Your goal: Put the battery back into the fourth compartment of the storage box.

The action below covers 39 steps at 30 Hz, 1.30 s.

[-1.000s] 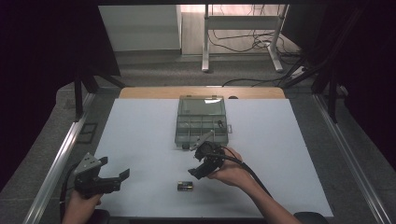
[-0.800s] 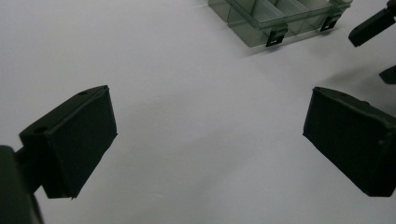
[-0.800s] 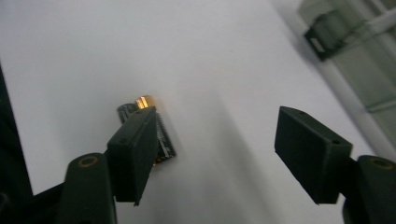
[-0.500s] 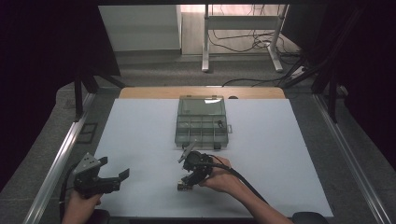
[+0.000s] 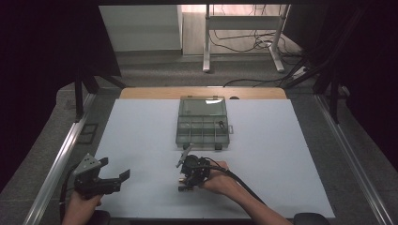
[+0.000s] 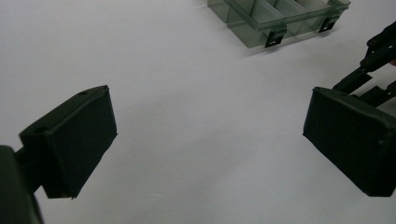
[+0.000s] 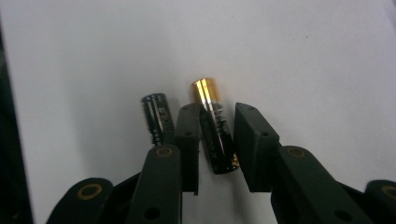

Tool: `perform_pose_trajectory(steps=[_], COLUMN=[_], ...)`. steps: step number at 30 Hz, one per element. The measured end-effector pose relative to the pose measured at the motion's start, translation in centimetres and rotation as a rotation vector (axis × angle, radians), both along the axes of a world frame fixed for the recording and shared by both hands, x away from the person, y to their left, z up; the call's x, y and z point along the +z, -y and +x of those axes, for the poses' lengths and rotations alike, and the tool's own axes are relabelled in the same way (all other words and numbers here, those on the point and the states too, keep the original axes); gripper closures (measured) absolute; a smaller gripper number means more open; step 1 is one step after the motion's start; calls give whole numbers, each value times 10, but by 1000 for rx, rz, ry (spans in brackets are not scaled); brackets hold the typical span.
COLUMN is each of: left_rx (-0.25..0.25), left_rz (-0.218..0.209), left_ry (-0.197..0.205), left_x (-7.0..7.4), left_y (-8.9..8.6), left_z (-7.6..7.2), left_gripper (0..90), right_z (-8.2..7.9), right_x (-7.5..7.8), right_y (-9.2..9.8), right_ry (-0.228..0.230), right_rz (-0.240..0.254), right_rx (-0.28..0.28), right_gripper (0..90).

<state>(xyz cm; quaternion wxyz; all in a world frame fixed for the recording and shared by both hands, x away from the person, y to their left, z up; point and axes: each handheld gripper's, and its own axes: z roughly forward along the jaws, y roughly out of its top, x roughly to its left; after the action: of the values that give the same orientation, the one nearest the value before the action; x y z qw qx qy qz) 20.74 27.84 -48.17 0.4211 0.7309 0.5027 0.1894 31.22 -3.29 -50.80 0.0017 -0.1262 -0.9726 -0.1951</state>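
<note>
Two batteries on the white table (image 5: pixel 281 154): gold-capped battery (image 7: pixel 215 126) between the right gripper (image 7: pixel 218 140) pads, black battery (image 7: pixel 156 116) just beside, outside the jaw. Right jaws have just been closing, nearly shut around the gold-capped one. One clear compartment box (image 5: pixel 202 124) beyond. Left gripper (image 6: pixel 205 140): jaws wide, empty

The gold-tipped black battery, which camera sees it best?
The right gripper view: the gold-tipped black battery lies close up between the right gripper jaws, which have just been closing. In the high view it's a tiny dark speck under that gripper.
</note>
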Motion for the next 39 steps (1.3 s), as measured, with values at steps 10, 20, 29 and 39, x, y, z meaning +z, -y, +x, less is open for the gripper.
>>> perform_pose_trajectory(steps=[10,20,29,39], left_rx=[-1,-1,-2,-1], left_rz=[-1,3,2,3], left_ry=[0,1,-4,-4], left_x=[0,0,0,0], left_y=[0,0,0,0], left_z=[0,0,0,0], left_gripper=[33,33,34,34], right_z=[-1,7,22,35], right_x=[2,16,39,54], right_y=[2,13,31,42], right_ry=[23,15,21,37], right_rz=[16,59,129,153], right_rx=[0,-55,-124,-166], right_gripper=[766,766,766,766])
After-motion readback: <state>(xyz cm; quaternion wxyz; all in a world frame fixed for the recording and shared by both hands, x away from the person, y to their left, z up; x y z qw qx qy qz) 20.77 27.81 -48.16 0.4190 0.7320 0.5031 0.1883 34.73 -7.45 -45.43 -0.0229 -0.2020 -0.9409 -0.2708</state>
